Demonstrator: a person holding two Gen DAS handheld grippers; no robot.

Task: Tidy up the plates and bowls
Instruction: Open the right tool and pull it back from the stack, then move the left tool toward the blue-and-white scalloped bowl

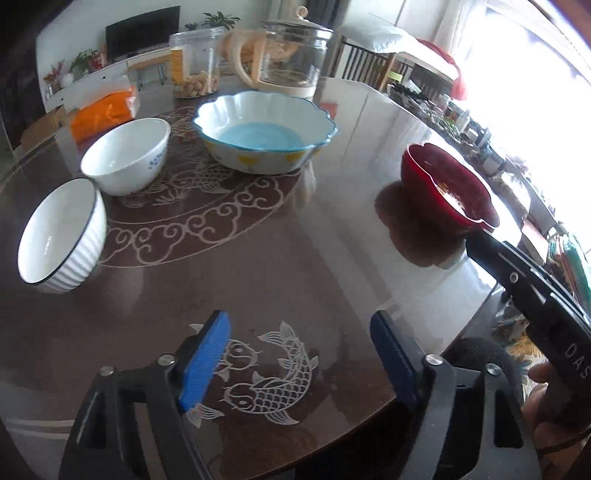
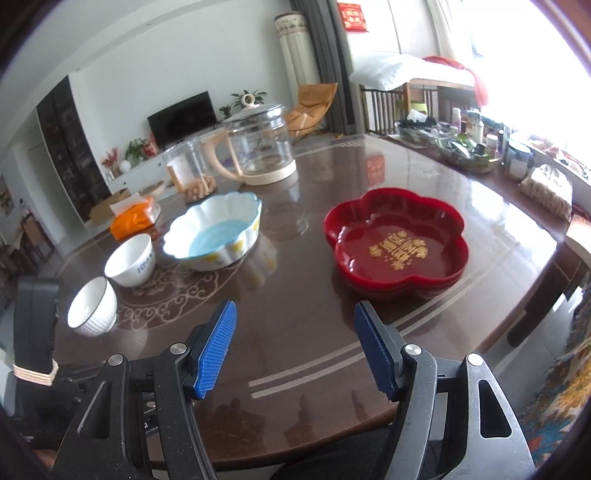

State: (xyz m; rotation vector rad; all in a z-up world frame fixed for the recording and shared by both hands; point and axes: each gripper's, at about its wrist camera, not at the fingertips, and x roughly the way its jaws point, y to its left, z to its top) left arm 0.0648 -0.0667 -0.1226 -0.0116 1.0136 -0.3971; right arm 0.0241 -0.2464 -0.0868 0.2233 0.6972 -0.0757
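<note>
Left gripper (image 1: 301, 354) held wide open, nothing gripped; right gripper (image 2: 295, 350) likewise spread, empty; red plates (image 2: 397, 242) stacked just ahead-right of right fingers, nearer that hand; ribbed bowl (image 1: 62, 236), white bowl (image 1: 127, 155), scalloped bowl (image 1: 266, 131) ranged ahead-left of left fingers.

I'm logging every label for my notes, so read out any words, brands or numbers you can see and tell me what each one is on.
"DAS": white letters on the right tool's black body, cut off at the picture edge.
Gold characters inside the red plate: too blurred to read.
Blue marking on the white bowl: too small to read.
Red wall hanging: gold characters, unreadable.
</note>
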